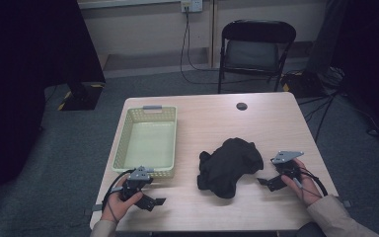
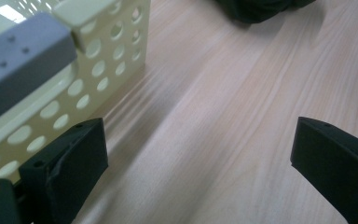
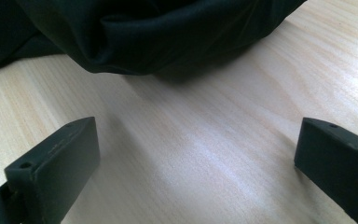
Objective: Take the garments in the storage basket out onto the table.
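Observation:
A crumpled black cloth lies on the wooden table, right of centre near the front. A pale yellow perforated basket with nothing inside stands to its left. My left gripper rests open by the basket's front corner, jaws pointing right along the table. In the left gripper view the basket wall is just left of the open gripper, and the cloth's edge lies far ahead. My right gripper is open beside the cloth's right edge. The cloth lies just beyond the open right gripper.
A dark round cap sits in the table near its far edge. A black folding chair stands behind the table. Cables trail on the carpet at right. A black curtain hangs at left.

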Motion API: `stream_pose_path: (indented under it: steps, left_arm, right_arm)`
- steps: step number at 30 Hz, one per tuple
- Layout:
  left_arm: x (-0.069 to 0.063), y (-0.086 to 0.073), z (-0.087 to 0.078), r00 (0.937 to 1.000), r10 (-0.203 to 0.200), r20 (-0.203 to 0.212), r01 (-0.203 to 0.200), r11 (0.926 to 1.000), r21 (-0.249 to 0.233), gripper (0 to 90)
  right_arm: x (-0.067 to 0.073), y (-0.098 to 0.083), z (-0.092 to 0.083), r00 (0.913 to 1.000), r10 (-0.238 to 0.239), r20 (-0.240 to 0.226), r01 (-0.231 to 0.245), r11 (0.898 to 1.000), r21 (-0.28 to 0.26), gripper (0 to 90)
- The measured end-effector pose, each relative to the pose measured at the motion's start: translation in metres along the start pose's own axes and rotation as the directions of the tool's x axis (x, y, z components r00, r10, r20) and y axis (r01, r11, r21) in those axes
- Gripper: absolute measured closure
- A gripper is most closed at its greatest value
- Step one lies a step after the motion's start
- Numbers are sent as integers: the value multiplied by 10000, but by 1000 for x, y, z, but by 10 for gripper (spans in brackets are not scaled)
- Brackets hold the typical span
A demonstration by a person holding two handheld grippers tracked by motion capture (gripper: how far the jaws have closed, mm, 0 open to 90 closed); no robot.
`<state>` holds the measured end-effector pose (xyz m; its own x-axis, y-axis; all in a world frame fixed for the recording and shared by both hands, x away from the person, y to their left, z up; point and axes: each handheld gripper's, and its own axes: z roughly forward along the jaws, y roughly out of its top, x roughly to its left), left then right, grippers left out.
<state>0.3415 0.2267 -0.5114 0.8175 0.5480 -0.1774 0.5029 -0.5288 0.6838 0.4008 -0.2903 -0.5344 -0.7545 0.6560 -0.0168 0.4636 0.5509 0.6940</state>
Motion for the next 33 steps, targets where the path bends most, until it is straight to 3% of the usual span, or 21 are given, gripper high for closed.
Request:
stream_pose_path:
  steps: [33]
  left_arm:
    - [10, -24, -9, 9988, -23, -497, 37, 9996, 278, 32]
  right_arm:
    - [0, 0, 0, 10000, 0, 0, 0, 10000, -2, 0]
